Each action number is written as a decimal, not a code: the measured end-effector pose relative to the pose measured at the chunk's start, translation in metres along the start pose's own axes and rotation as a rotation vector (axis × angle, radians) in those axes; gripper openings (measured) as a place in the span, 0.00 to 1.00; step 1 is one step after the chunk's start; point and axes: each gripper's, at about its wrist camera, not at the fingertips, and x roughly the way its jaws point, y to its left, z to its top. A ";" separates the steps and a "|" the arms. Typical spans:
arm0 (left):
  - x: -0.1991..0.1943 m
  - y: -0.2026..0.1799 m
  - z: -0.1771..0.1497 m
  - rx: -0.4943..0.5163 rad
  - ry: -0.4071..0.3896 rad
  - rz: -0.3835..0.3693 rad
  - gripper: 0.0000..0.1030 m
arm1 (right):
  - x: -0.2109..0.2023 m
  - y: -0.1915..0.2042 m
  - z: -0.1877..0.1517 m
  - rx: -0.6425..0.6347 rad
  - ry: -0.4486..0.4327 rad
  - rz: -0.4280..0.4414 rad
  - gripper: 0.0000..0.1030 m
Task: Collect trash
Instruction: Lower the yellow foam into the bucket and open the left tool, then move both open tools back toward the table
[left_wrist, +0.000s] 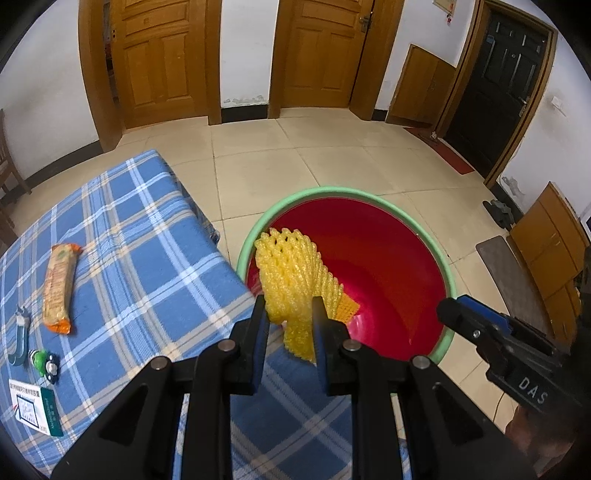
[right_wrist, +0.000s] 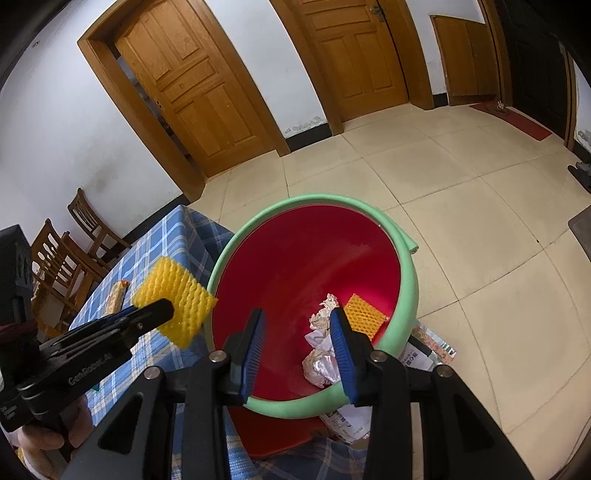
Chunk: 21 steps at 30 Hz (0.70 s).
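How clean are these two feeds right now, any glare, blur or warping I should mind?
Left wrist view: sharp, even daylight; the foam net in the left gripper is crisp, a wet-looking sheen glints inside the red bin, door frames bow from fisheye, corners go black. Right wrist view: same curvature, a soft highlight on the bin wall, the right gripper slightly soft up close.

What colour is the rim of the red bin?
The rim of the red bin is light green; the right wrist view shows it best.
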 end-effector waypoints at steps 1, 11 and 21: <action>0.001 -0.001 0.001 0.003 0.000 -0.001 0.23 | 0.000 0.000 0.000 0.001 0.000 0.001 0.38; -0.003 0.007 0.005 -0.033 -0.021 0.018 0.54 | -0.003 -0.001 0.001 0.002 -0.008 0.008 0.39; -0.017 0.020 0.000 -0.077 -0.032 0.027 0.55 | -0.008 0.007 0.003 -0.007 -0.014 0.029 0.50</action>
